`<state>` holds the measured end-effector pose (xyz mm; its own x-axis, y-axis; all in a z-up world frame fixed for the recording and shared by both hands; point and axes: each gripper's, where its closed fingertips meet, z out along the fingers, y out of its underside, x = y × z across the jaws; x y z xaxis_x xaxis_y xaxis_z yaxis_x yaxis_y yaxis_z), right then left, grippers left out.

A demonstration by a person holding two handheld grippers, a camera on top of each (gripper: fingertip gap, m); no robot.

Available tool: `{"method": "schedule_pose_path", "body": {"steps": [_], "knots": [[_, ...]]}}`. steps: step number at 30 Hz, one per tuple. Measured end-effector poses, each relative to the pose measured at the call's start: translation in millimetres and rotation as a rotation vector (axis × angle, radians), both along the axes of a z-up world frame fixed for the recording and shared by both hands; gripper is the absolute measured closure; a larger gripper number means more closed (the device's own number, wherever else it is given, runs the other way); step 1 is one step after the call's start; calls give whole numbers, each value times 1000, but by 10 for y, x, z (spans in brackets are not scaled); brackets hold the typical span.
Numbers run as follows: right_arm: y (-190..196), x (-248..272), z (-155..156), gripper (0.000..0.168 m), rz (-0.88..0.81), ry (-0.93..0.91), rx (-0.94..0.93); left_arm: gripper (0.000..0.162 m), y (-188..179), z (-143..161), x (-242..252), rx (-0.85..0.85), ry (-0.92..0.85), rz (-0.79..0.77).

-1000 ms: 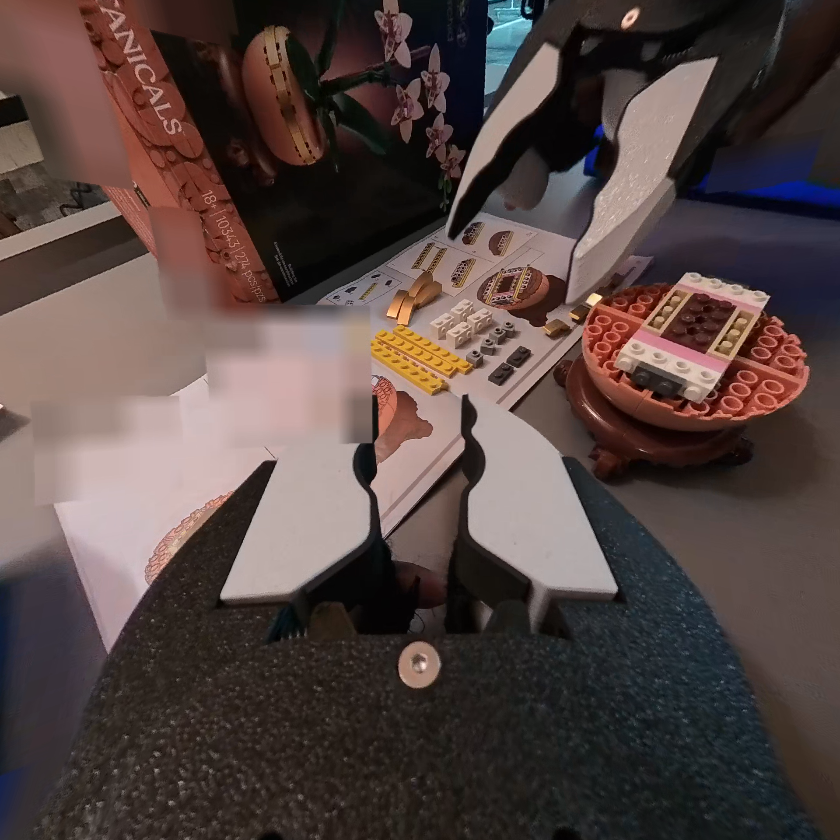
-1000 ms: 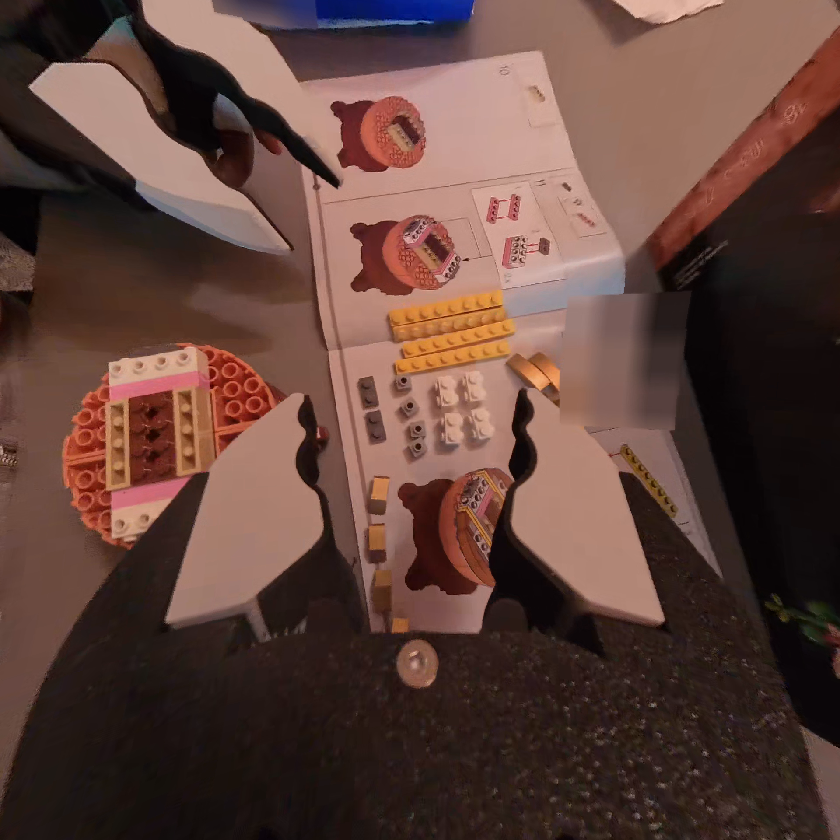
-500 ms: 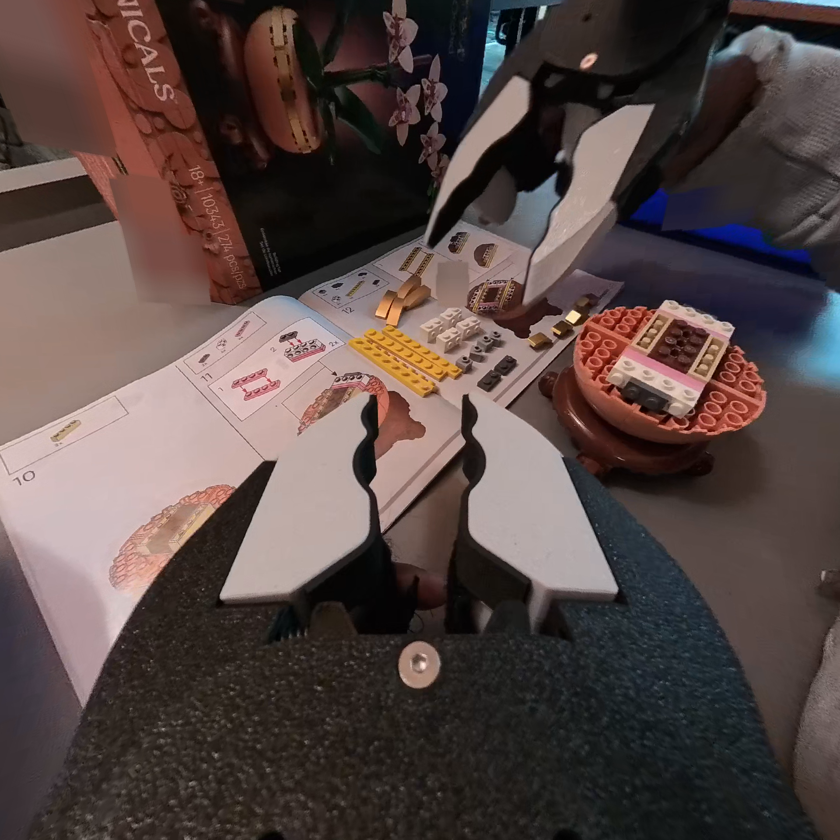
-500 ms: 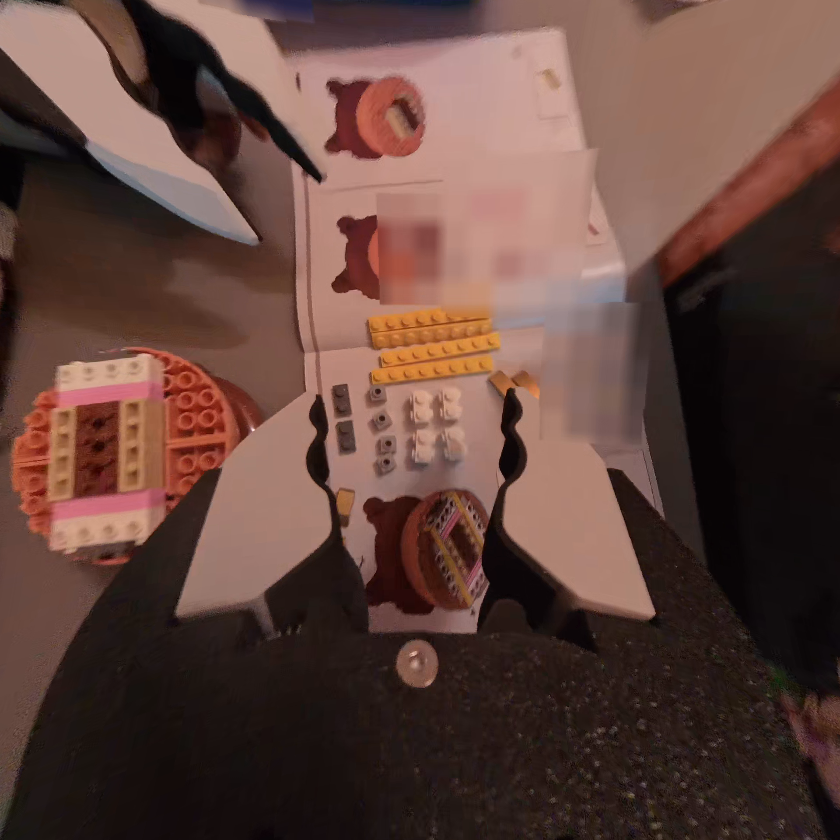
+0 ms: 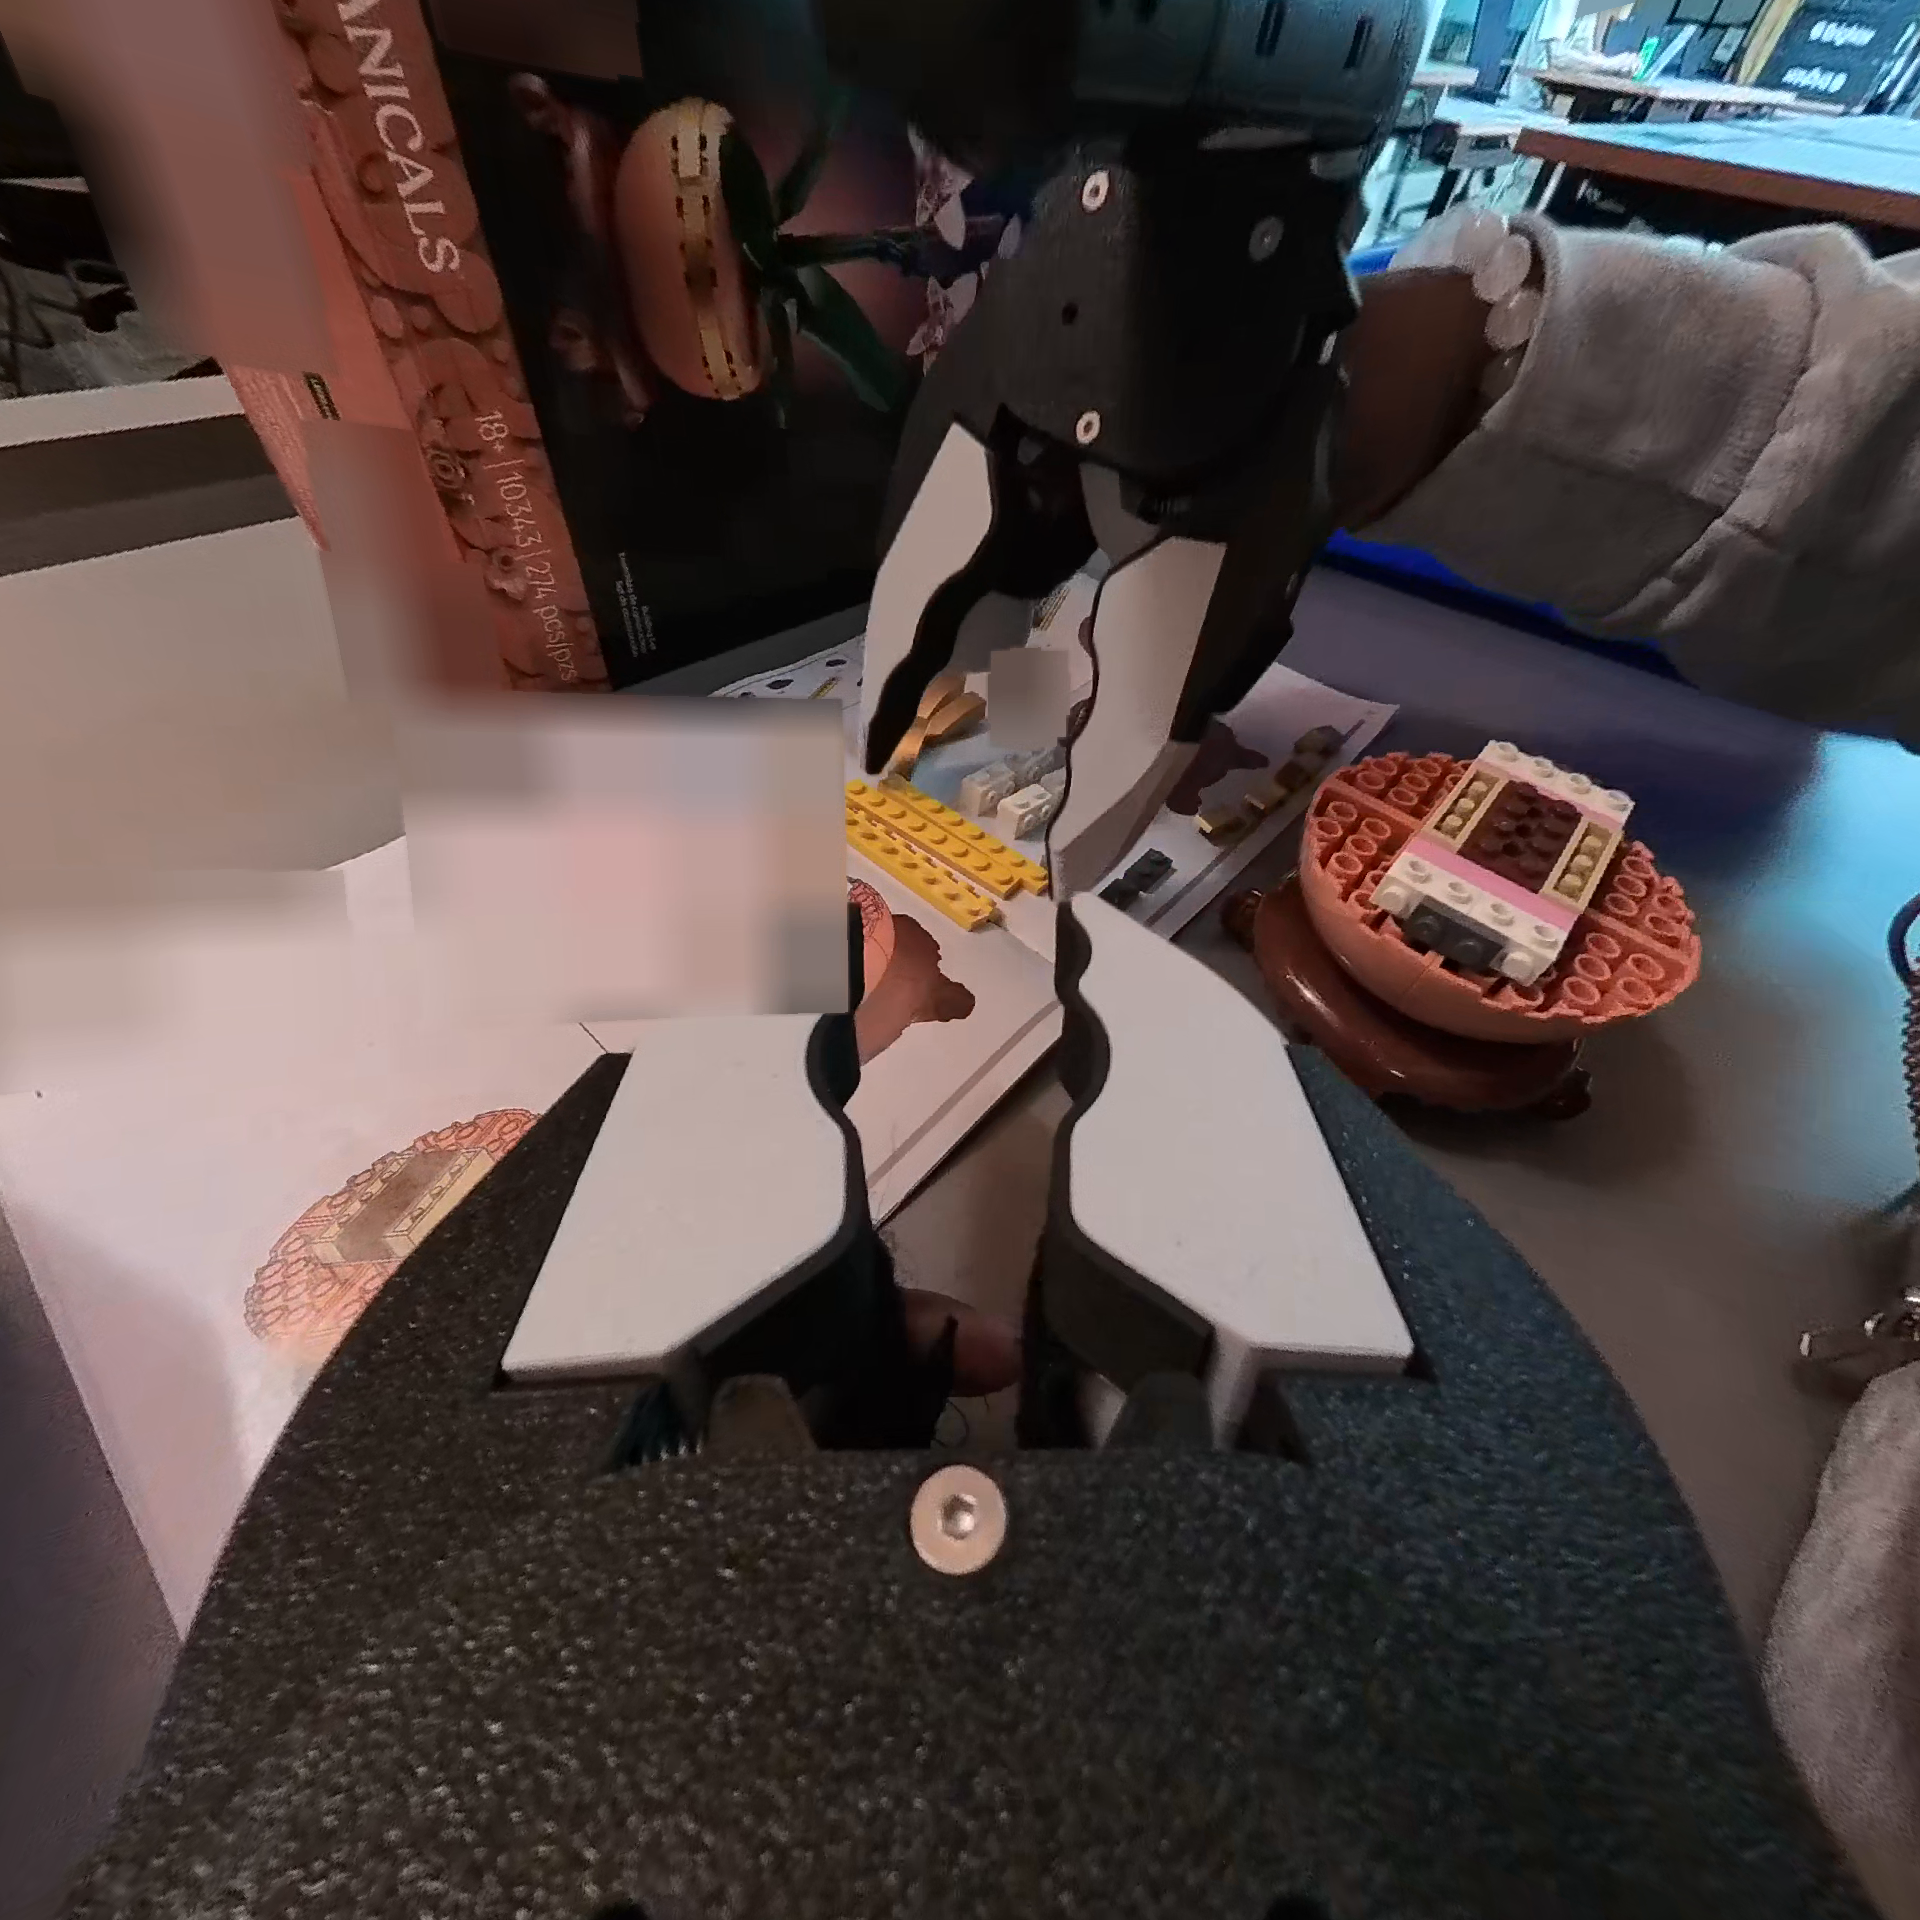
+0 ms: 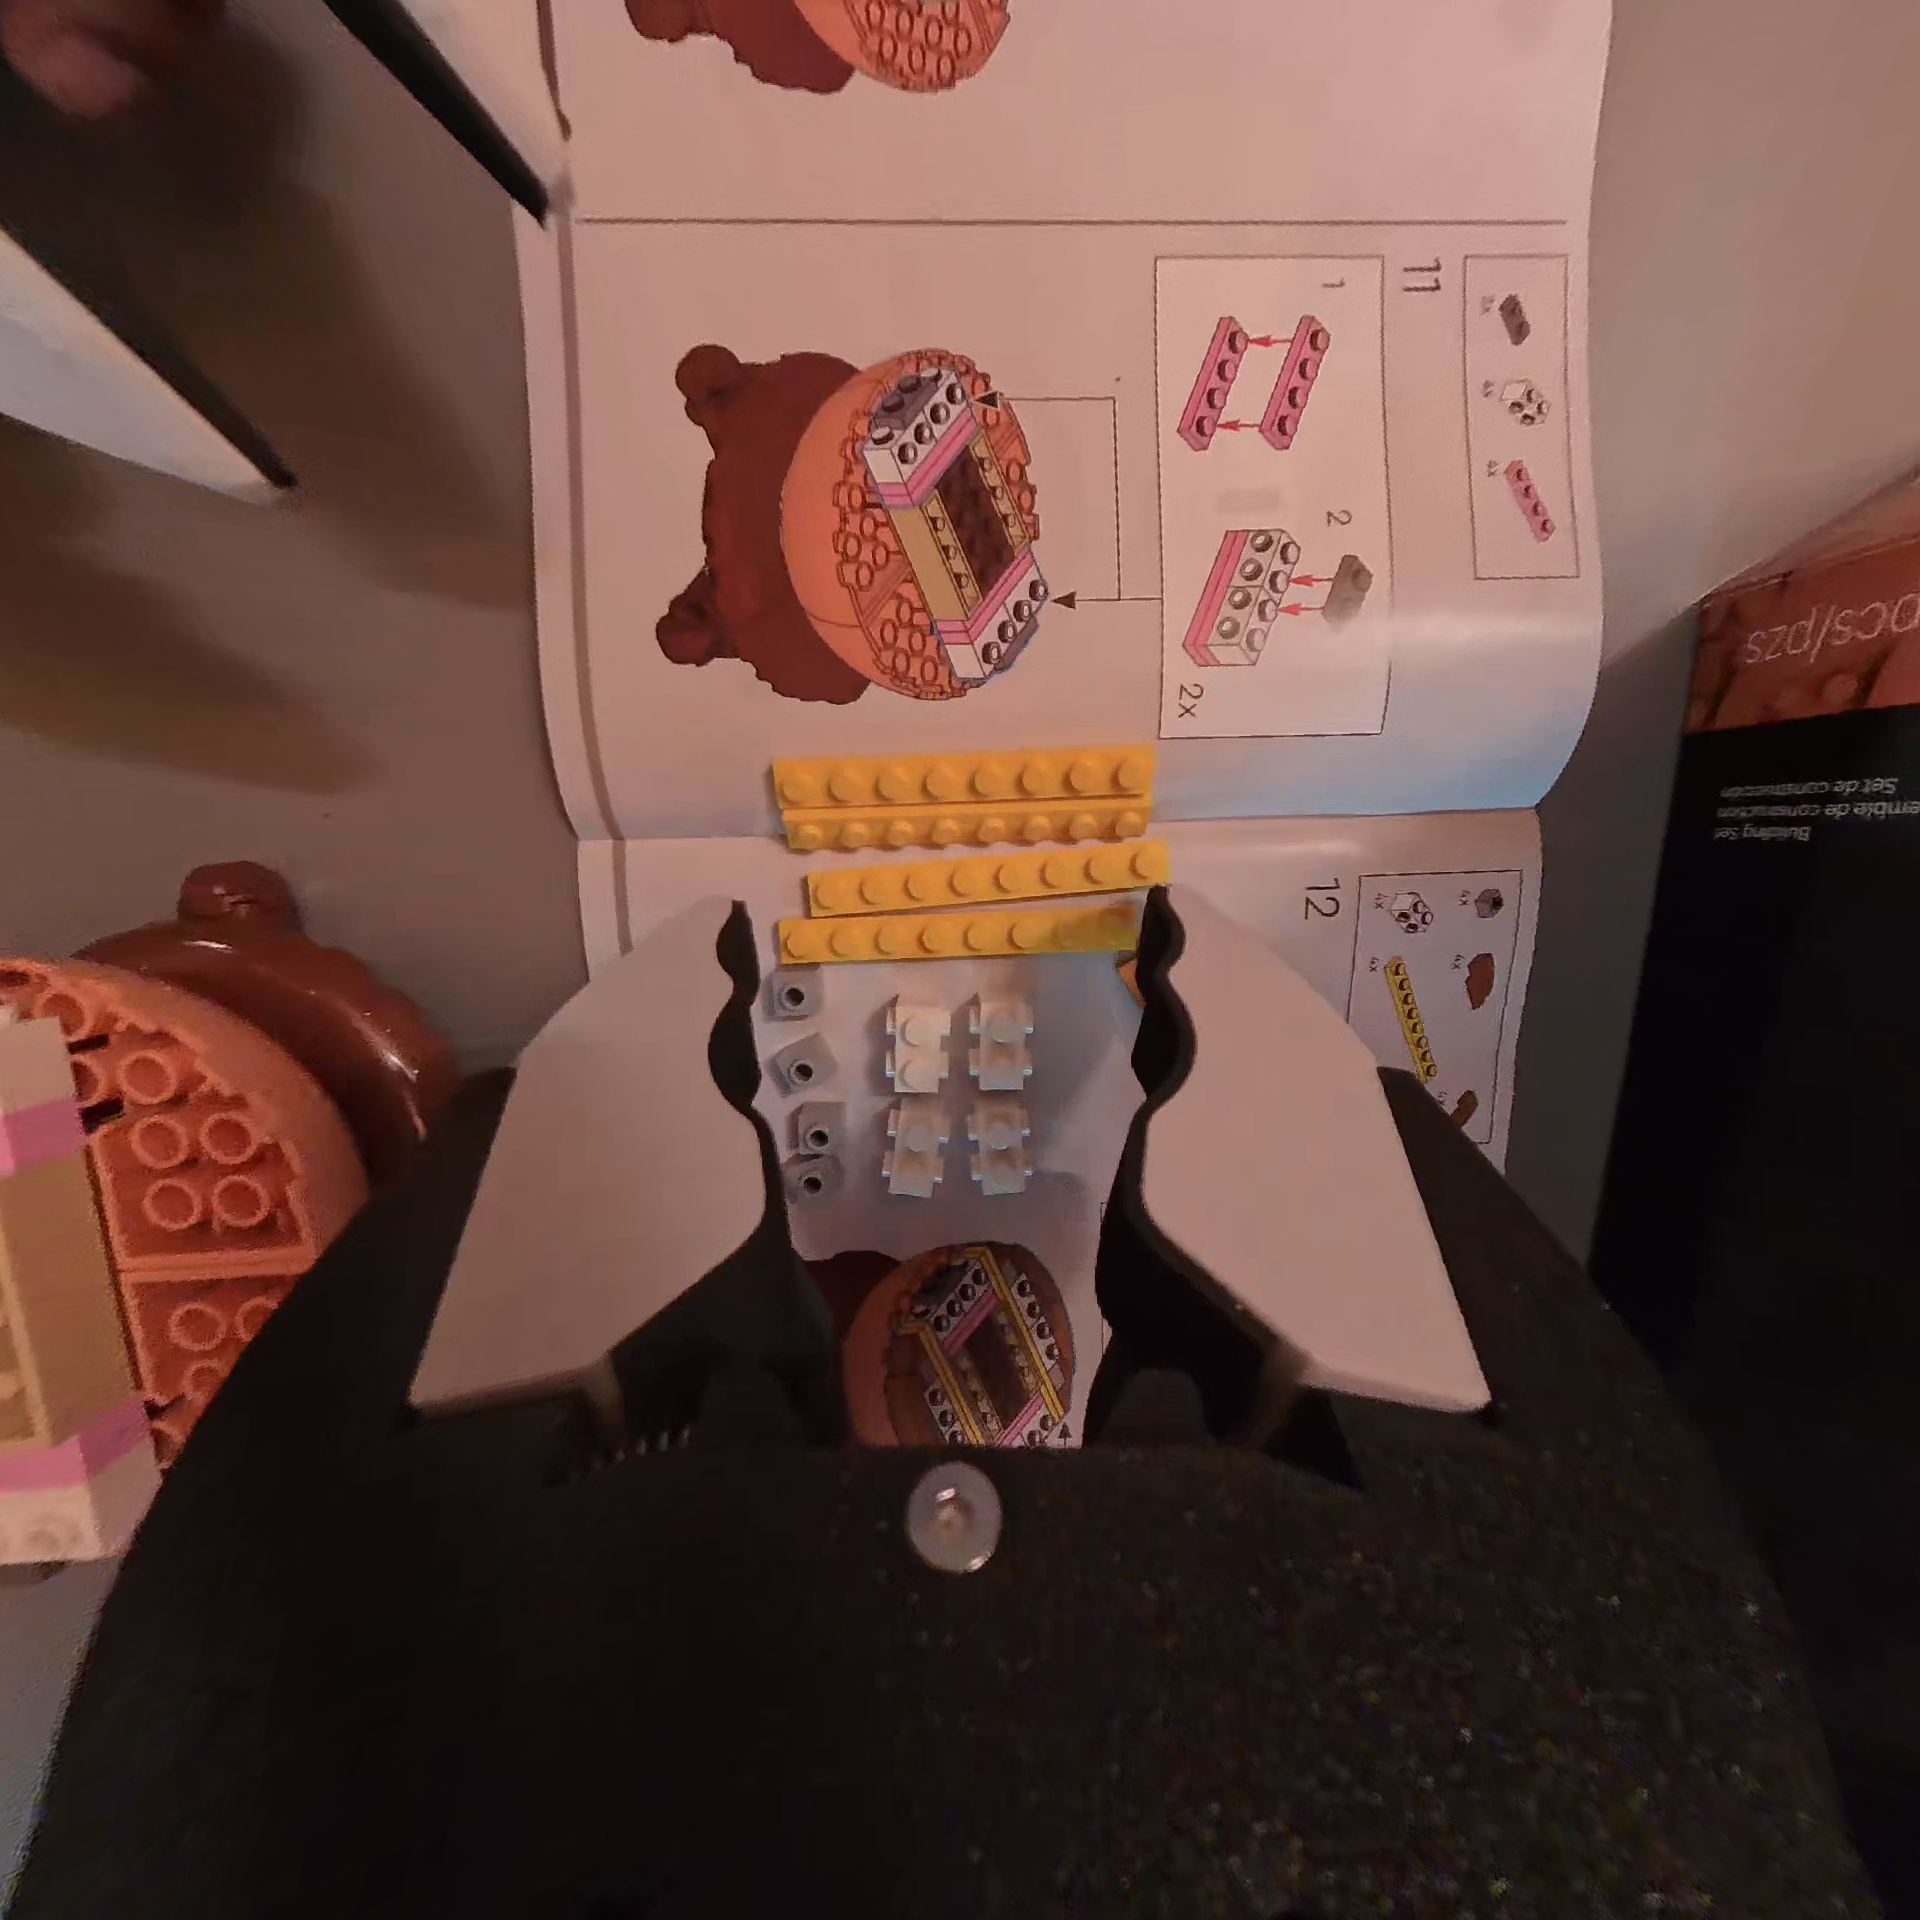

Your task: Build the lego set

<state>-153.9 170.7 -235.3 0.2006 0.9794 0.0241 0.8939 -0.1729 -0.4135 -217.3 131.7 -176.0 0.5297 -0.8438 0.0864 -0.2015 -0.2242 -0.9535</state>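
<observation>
The round tan and brown pot model (image 5: pixel 1621 956) stands on its dark brown base at the right; it also shows at the left edge of the right wrist view (image 6: pixel 177 1195). Loose pieces lie on the open instruction booklet (image 6: pixel 1039 312): several yellow plates (image 6: pixel 966 862), small white bricks (image 6: pixel 956 1096) and small grey bricks (image 6: pixel 800 1091). My right gripper (image 6: pixel 948 909) is open and empty, low over the booklet, its fingers on either side of the white bricks. In the left wrist view it (image 5: pixel 971 810) points down at them. My left gripper (image 5: pixel 961 925) is open and empty over the booklet's near edge.
The set's box (image 5: pixel 582 312) stands upright behind the booklet and shows at the right in the right wrist view (image 6: pixel 1787 935). Gold pieces (image 5: pixel 940 717) and small tiles (image 5: pixel 1262 795) lie on the booklet. A grey sleeve (image 5: pixel 1662 436) reaches in from the right. Spacing between my two grippers at the tips: around 10 cm.
My right gripper has come down and forward over the loose pieces, so its fingers now flank the white bricks. My left gripper has stayed open in about the same place.
</observation>
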Motion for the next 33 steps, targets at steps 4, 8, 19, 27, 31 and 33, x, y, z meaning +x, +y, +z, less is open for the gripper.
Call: {"method": "schedule_pose_path", "body": {"steps": [4,8,19,27,31,33], "knots": [[13,7,-31,99,1,-28,-3,127,21,49,-40,-17,-57,9],[15,16,-42,101,-9,-34,-17,127,54,92,-91,-50,-124,22],[35,45,-43,104,-40,-28,-24,128,67,96,-103,-78,-149,19],[31,140,392,104,-97,70,57,128,39,70,-66,-40,-95,15],[-370,503,654,104,-136,89,47,128,20,79,-58,-10,-81,14],[-671,734,596,104,-158,54,12,128,17,79,-55,0,-74,17]]}}
